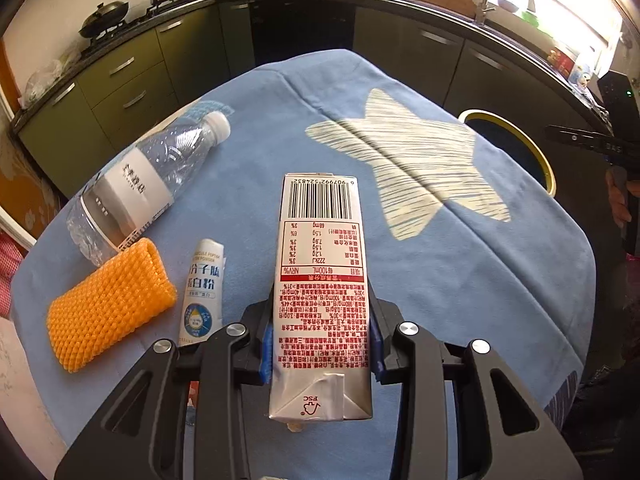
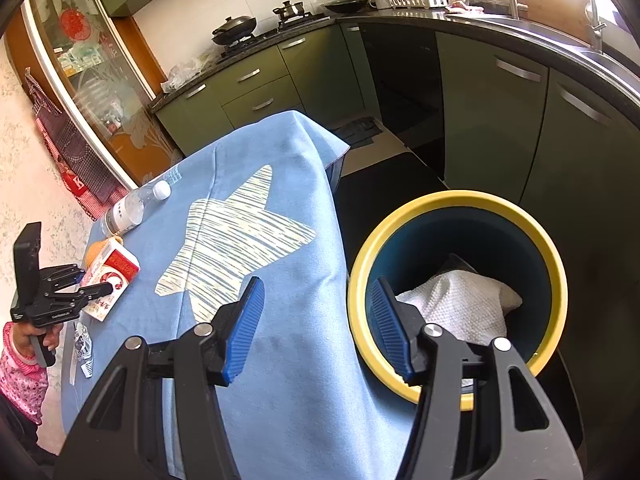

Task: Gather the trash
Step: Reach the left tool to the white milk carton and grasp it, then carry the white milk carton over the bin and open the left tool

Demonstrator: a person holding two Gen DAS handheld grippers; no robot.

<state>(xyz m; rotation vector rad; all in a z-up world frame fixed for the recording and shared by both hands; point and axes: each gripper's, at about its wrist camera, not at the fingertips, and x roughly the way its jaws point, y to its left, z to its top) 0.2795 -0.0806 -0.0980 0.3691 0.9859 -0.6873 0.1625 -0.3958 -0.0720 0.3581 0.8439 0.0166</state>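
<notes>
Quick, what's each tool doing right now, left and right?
Left tool: closed on the drink carton.
Right tool: open, holding nothing, by the trash bin.

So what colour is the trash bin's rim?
Yellow, on a dark blue bin; the right wrist view shows it best.

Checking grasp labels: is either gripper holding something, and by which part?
The left gripper clamps the drink carton across its sides near the folded end. The right gripper is open, holding nothing.
</notes>
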